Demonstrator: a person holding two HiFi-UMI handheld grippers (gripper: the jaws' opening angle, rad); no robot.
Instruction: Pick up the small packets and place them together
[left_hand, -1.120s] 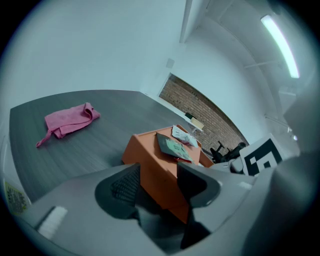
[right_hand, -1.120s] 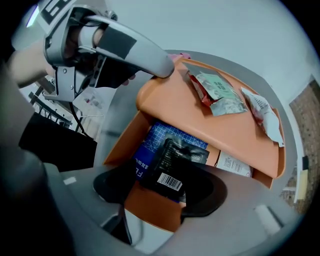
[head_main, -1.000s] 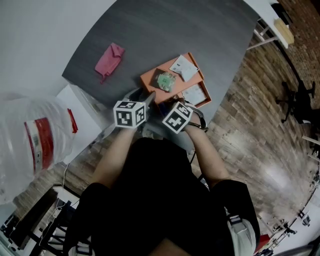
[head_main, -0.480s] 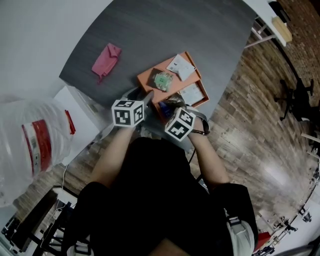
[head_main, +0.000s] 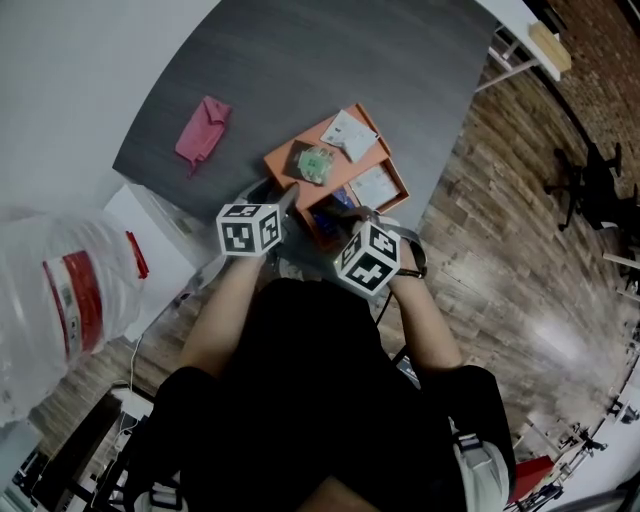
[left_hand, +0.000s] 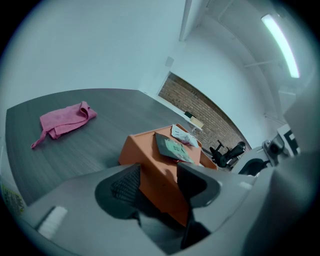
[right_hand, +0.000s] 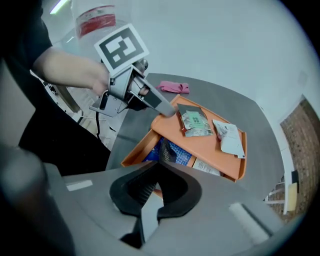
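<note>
Right tongs (right_hand: 159, 164) are pinching a blue packet (right_hand: 176, 150) low in the orange tray (right_hand: 205, 146) while left tongs (left_hand: 159, 182) are clamping its corner; lifting it beside the green packet (right_hand: 195, 121) seemingly follows.

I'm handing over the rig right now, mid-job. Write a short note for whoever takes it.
Left gripper: jaws appear clamped on the near corner of the orange lid.
Right gripper: shut, apparently on an edge of the blue packet in the orange tray under the lid.
Green packet and one white packet lie on the lid; a second white packet lies in the tray.
Done: nothing gathered yet.
Left: bring all four packets to one spot.
</note>
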